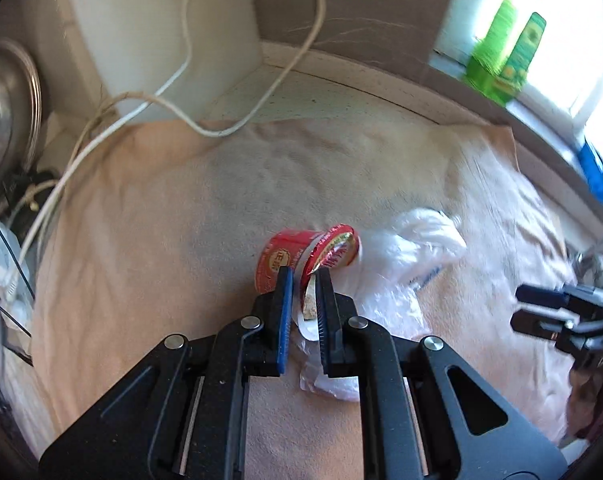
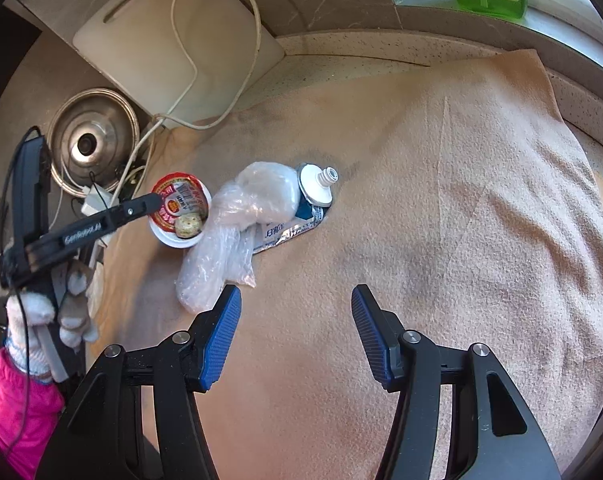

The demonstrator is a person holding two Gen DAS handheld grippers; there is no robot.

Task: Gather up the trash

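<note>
My left gripper point(image 1: 304, 276) is shut on the rim of a small red and white food cup point(image 1: 289, 258) with a peeled foil lid, over the peach cloth. In the right wrist view the same cup point(image 2: 180, 210) holds a bit of food and the left gripper point(image 2: 151, 200) clamps its left edge. A crumpled clear plastic bag point(image 2: 237, 224) lies next to the cup, over a squeezed toothpaste tube point(image 2: 315, 192) with a white neck. My right gripper point(image 2: 295, 304) is open and empty, just in front of the bag.
A peach towel point(image 2: 441, 200) covers the counter. A white cutting board point(image 2: 173, 52) leans at the back with white cables over it. A steel pot lid point(image 2: 93, 140) stands at the left. Green bottles point(image 1: 509, 52) stand on the windowsill.
</note>
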